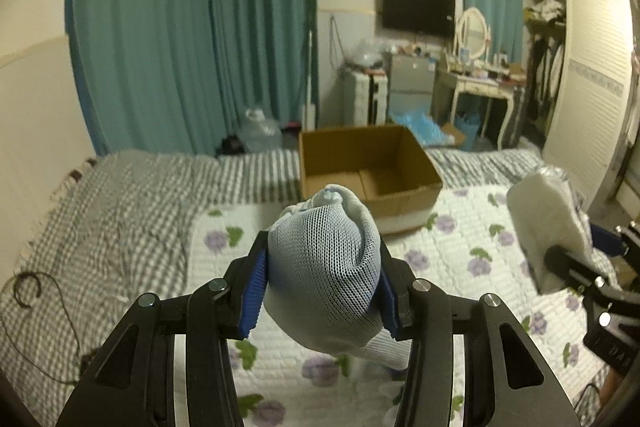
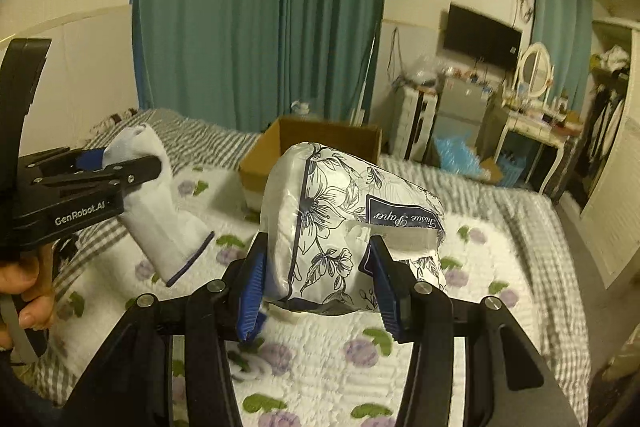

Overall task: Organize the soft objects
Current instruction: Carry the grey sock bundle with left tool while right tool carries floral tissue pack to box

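Left gripper clamps sock; right gripper clamps tissue pack

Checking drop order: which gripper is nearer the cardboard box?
Hard to call; left looks slightly nearer. Left gripper, holding the sock, faces the box squarely; right gripper, holding the tissue pack, is offset right.

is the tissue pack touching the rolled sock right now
Apart. The right wrist view shows the tissue pack in the right gripper and the rolled sock in the left gripper, with bedspread visible between them.
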`<state>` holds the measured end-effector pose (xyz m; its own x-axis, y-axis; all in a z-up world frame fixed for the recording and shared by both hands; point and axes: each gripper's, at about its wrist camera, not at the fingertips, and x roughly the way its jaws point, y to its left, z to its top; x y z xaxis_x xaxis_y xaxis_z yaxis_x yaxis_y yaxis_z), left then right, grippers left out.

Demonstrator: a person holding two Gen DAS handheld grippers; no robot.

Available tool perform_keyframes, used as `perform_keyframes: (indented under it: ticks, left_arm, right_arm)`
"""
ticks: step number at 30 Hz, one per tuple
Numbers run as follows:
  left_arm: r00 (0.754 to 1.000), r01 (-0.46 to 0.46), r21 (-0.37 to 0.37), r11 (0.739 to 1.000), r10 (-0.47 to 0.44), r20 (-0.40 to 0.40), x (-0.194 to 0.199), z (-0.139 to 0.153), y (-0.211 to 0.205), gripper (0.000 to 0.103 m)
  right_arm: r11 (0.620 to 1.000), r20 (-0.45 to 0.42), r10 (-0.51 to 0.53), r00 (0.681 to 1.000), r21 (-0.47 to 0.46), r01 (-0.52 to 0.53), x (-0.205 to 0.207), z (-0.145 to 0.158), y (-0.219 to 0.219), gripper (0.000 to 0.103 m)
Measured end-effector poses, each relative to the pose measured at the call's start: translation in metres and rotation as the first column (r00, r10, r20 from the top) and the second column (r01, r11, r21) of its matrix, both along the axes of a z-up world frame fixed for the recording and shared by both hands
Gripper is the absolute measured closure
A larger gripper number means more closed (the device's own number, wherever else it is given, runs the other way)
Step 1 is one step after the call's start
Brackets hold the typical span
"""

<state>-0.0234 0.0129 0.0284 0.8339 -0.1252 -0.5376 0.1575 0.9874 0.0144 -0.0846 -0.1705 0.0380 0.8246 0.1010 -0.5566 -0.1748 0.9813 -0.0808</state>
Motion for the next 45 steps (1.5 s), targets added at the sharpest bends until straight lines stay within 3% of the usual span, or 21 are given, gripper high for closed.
perform_keyframes:
  ticks: [11,22,30,42,45]
  left_arm:
    - [0.996,0.007,-0.020,1.000,-0.005,0.086,0.022,0.018,0.000,0.057]
    - [0.994,0.007,-0.064,0.998,0.000,0.109,0.077,0.028,-0.003,0.057]
    - [0.993,-0.022,-0.064,0.998,0.029,0.112,0.129,0.022,-0.003,0.057]
    - [0.999,-0.025,-0.010,1.000,0.025,0.046,0.206,-0.018,-0.024,0.057]
    - [1.000,-0.027,-0.013,1.000,0.028,0.015,0.222,-0.031,-0.028,0.057]
  right_arm:
    - [1.000,0.170,-0.008,0.985,-0.022,0.012,0.010,0.032,-0.003,0.055]
    - [0.996,0.279,0.093,0.956,-0.038,-0.086,0.068,0.056,-0.002,0.055]
    - [0.992,0.227,0.119,0.967,0.008,-0.124,0.144,0.049,-0.008,0.055]
    - [0.985,0.151,0.132,0.980,0.093,-0.147,0.228,-0.011,-0.004,0.055]
    - [0.974,0.118,0.139,0.983,0.161,-0.157,0.251,-0.026,-0.008,0.055]
